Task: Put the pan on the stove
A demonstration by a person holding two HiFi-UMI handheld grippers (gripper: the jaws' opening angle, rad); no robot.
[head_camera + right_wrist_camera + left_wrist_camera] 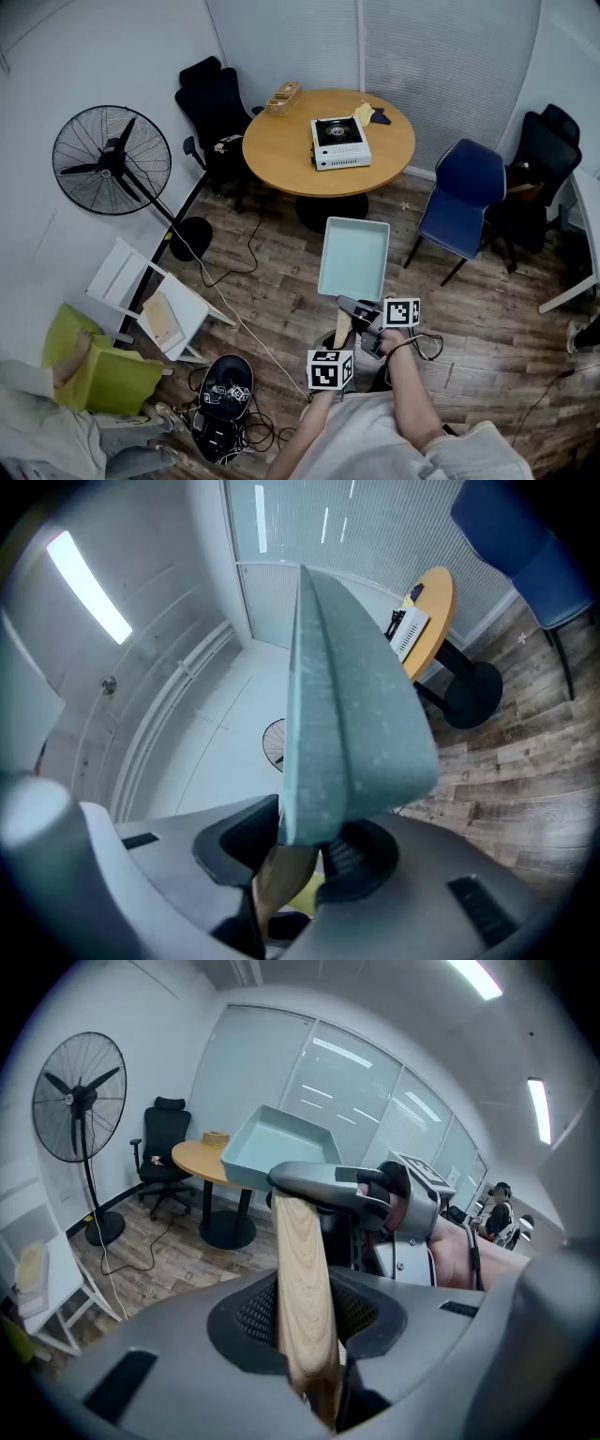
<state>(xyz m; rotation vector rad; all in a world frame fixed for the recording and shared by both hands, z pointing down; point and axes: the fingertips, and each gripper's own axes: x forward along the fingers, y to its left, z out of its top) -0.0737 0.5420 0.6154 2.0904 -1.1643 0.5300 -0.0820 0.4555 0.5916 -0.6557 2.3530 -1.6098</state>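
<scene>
A pale teal square pan (353, 256) with a wooden handle (343, 327) hangs in the air over the wooden floor, held out in front of the person. My left gripper (338, 344) is shut on the lower end of the handle (304, 1279), which runs up between its jaws. My right gripper (362, 316) is shut on the handle near the pan; in the right gripper view the pan (352, 696) shows edge-on above the wood (281, 878). The white portable stove (339, 142) sits on the round wooden table (281, 150), well beyond the pan.
A standing fan (111, 159) is at the left, with black chairs (214, 103) behind the table. A blue chair (464, 192) is to the table's right. Cables (234, 309), a white rack (155, 305) and a green seat (108, 375) lie at the lower left.
</scene>
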